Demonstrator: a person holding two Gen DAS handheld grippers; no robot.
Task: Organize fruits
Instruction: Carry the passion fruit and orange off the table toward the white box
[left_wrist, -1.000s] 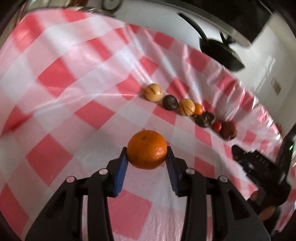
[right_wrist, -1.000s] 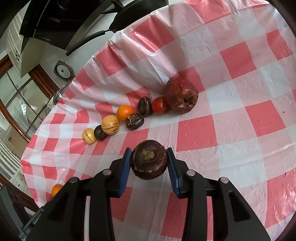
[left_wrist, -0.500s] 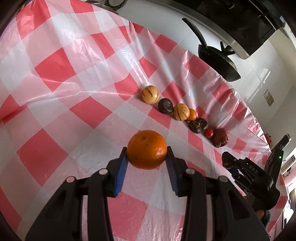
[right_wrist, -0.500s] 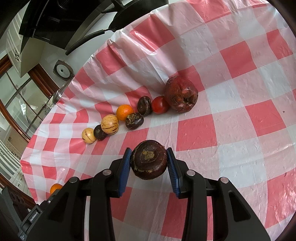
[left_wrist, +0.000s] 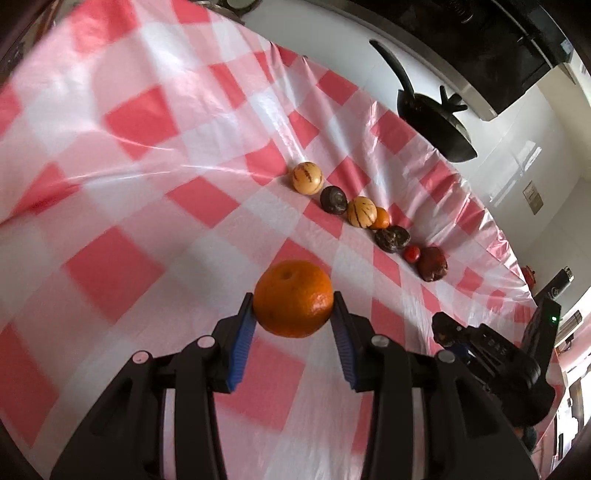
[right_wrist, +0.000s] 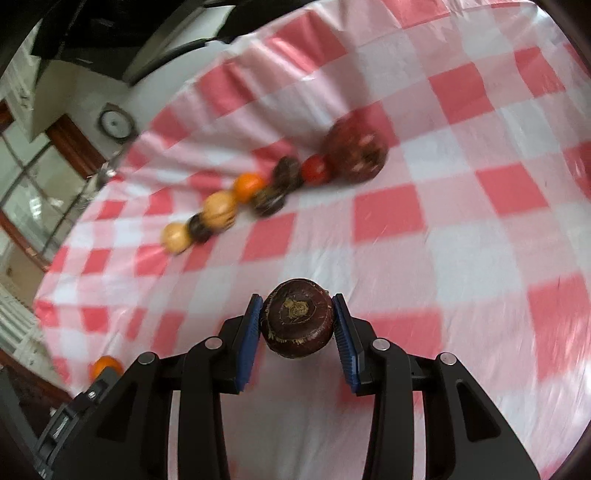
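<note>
Two fruits are in hand at once. The left gripper (left_wrist: 293, 308) is clamped on an orange (left_wrist: 293, 298), its blue pads pressing both sides, and the right gripper (right_wrist: 297, 319) is clamped the same way on a dark brown-purple fruit (right_wrist: 297, 318) with a dried stem scar facing the camera. Both fruits look to be carried clear of the checked tablecloth (left_wrist: 147, 206) on the worktop.

Ahead of each gripper, well apart from it, a row of fruits (left_wrist: 364, 212) lies touching one another. The step in hand is probably bringing the two held fruits to that line. To do it well, each should come down at a free end of the row, low and slow, and be released only once it rests on the cloth, since round fruit rolls and a nudge could scatter the chain.

From the left wrist view the row is sharp: a yellow striped fruit (left_wrist: 307, 178) at its near end, a dark red fruit (left_wrist: 432, 263) at its far end, and the other gripper off to the right. The right wrist view blurs the row but shows the orange low at its left edge.
</note>
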